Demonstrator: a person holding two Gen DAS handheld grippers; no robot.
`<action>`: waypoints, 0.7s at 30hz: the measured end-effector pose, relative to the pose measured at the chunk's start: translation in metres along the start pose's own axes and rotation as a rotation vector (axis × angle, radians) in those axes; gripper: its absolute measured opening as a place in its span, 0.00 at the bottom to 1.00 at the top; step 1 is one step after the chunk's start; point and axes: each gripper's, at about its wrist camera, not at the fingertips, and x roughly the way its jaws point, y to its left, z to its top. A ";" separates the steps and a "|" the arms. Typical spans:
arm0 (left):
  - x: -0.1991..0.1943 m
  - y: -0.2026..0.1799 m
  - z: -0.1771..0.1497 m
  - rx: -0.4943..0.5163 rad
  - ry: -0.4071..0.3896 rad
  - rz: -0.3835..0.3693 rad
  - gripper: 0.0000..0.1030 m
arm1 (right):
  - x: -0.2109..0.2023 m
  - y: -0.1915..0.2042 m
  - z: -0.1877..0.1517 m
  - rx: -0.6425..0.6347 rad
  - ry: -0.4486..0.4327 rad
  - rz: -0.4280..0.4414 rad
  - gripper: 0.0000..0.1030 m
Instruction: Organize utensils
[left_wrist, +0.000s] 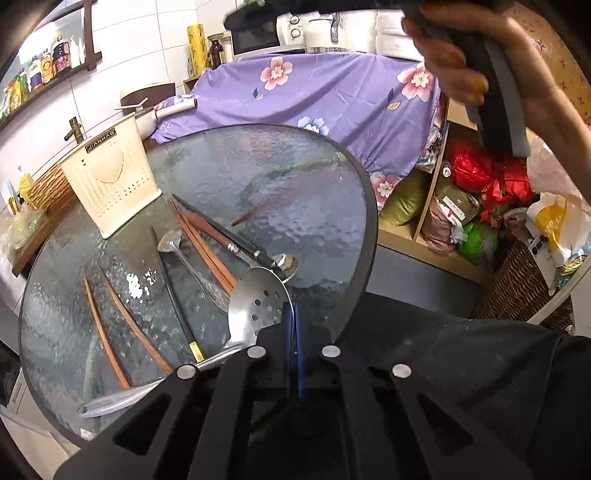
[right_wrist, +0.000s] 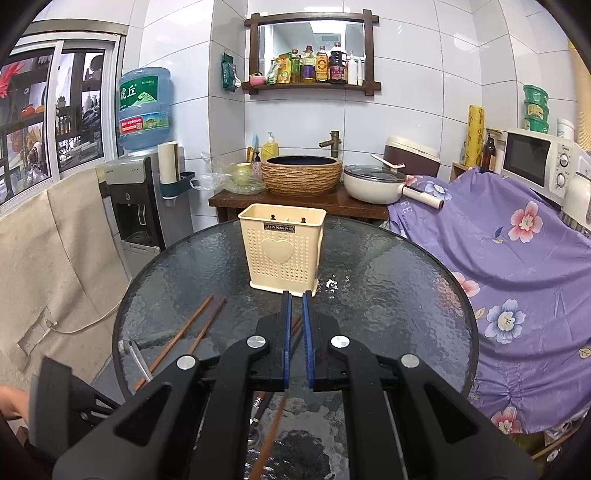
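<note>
A cream perforated utensil holder (left_wrist: 110, 177) (right_wrist: 283, 248) stands on the round glass table (left_wrist: 295, 177) (right_wrist: 388, 295). Several utensils lie on the glass: a slotted steel spoon (left_wrist: 255, 299), a steel spoon (left_wrist: 195, 266), brown chopsticks (left_wrist: 203, 243) (right_wrist: 177, 339), a black-handled utensil (left_wrist: 236, 243) and a black-and-gold chopstick (left_wrist: 177, 306). My left gripper (left_wrist: 294, 310) is shut and empty, right beside the slotted spoon's bowl. My right gripper (right_wrist: 296, 299) is nearly closed and empty, held above the table in front of the holder.
A purple floral cloth (right_wrist: 517, 266) covers furniture to the right of the table. A basin (right_wrist: 301, 177), a pan (right_wrist: 373, 182) and a water dispenser (right_wrist: 136, 199) stand behind. Shelves of bags (left_wrist: 472, 195) and a wicker basket (left_wrist: 517, 284) lie beyond the table edge.
</note>
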 end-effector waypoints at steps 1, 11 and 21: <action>-0.002 0.000 0.000 -0.002 -0.008 0.004 0.02 | 0.001 -0.001 -0.002 0.000 0.005 -0.002 0.06; -0.011 0.017 0.010 -0.042 -0.054 0.028 0.02 | 0.029 -0.015 -0.054 0.061 0.151 -0.009 0.06; -0.015 0.021 0.015 -0.040 -0.068 0.038 0.02 | 0.063 -0.027 -0.126 0.124 0.113 0.065 0.12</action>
